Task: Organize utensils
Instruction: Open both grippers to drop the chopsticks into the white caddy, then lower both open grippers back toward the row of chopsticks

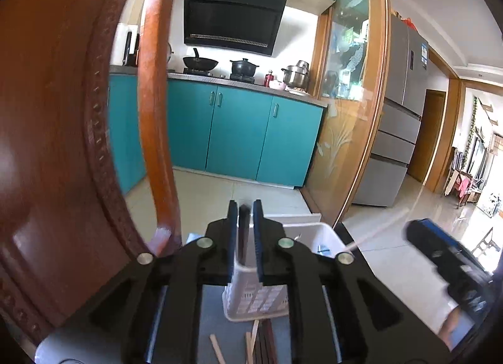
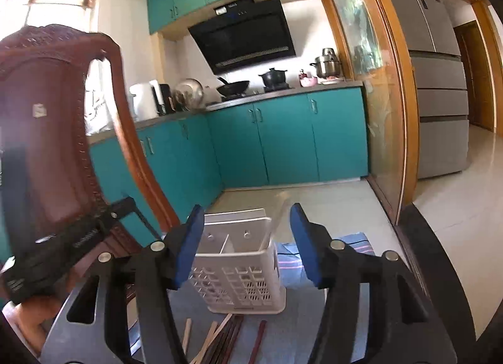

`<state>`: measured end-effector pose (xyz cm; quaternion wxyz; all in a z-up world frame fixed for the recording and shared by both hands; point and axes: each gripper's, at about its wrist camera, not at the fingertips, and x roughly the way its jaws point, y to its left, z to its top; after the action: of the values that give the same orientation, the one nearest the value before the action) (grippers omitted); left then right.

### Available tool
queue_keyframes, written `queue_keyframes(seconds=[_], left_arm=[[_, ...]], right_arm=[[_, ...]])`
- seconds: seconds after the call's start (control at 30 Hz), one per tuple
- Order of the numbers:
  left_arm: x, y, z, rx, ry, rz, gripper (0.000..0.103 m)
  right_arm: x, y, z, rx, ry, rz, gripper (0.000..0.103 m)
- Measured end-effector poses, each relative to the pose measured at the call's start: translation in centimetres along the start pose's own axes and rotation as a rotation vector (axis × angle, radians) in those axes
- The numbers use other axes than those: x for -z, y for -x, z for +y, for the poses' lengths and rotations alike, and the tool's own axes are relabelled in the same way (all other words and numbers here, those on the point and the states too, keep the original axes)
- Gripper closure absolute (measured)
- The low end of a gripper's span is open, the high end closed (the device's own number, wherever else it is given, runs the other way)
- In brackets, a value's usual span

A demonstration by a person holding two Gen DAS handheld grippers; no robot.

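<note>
A white slotted plastic utensil holder stands on the table; it also shows in the left wrist view. My left gripper is shut on a dark brown chopstick, held upright above the holder's near edge. My right gripper is open and empty, its blue pads on either side of the holder, above and in front of it. Several loose chopsticks, dark and pale, lie on the table in front of the holder; they also show in the left wrist view. A pale chopstick sticks out of the holder.
A carved wooden chair back stands close on the left, also in the left wrist view. A blue cloth lies behind the holder. The table's dark edge runs along the right. The right gripper body shows at right.
</note>
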<state>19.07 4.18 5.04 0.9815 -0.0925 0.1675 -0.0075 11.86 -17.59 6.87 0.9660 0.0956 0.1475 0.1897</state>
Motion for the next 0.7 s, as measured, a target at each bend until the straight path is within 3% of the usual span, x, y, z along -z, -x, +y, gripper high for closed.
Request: queue_keyframes(seconds=[0.07,0.13,0.23,0.33,0.47,0.57,0.7], left_arm=[[0.7,1.3,1.2,0.037,0.042,0.008,0.073],[1.4,2.3,2.0,0.068,0.085,0.006,0.064],[2.9,2.8,2.0,0.051,0.064,0.025,0.063],[5.1,1.2,2.0,0.012,0.041,0.157,0.063],[8.0,-2.0,2.2,-0.036,0.015,0.372,0.069],[9.8,-4.2,2.2,-0.054,0.002,0.497,0.069],[12.6,-6.3,2.3,-0.084,0.006,0.606,0.069]], right_arm=[[0.6,1.3,-0.5,-0.060,0.001,-0.004,0.047],[1.6,2.0,-0.5,-0.117,0.019,0.024,0.047],[4.1,0.1,0.6,-0.123,0.099,0.195,0.047],[7.4,-4.8,0.9,-0.016,0.133,0.436,0.059],[11.1,-9.5,0.3,0.060,0.086,0.651,0.071],[12.4,-11.1,0.7,0.112,0.109,0.710,0.071],[14.0,-11.6,0.9,0.158,0.118,0.760,0.071]])
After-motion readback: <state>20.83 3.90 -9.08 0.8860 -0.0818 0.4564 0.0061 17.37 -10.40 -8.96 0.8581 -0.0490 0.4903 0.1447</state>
